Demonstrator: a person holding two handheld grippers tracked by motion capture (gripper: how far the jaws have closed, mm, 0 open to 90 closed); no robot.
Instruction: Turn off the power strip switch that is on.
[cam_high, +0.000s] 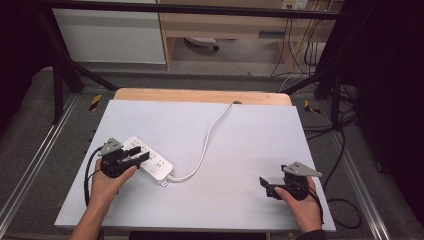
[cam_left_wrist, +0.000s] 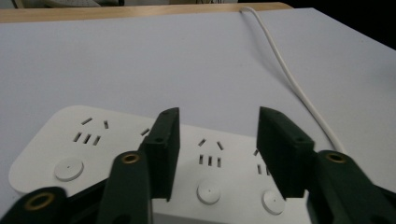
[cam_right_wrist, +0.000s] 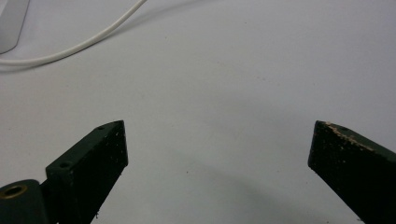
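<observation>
A white power strip (cam_high: 152, 162) lies flat at the left of the pale table (cam_high: 250, 135), and its white cable (cam_high: 210, 132) curves off to the far edge. My left gripper (cam_high: 140, 153) hovers low over the strip, open, nothing between its jaws. In the left gripper view the strip (cam_left_wrist: 70, 140) shows several sockets and round buttons beneath the left gripper (cam_left_wrist: 217, 144), and the cable (cam_left_wrist: 289, 79) runs away at the right. My right gripper (cam_high: 266, 186) rests near the front right, open and holding nothing. The right gripper (cam_right_wrist: 217, 144) looks across bare tabletop toward the cable (cam_right_wrist: 84, 44).
A wooden strip (cam_high: 200, 95) borders the table's far edge. Black frame bars (cam_high: 65, 65) stand at both far corners. Loose black cables (cam_high: 345, 145) hang off the right side over the floor. A white cabinet (cam_high: 110, 35) and wooden furniture stand behind.
</observation>
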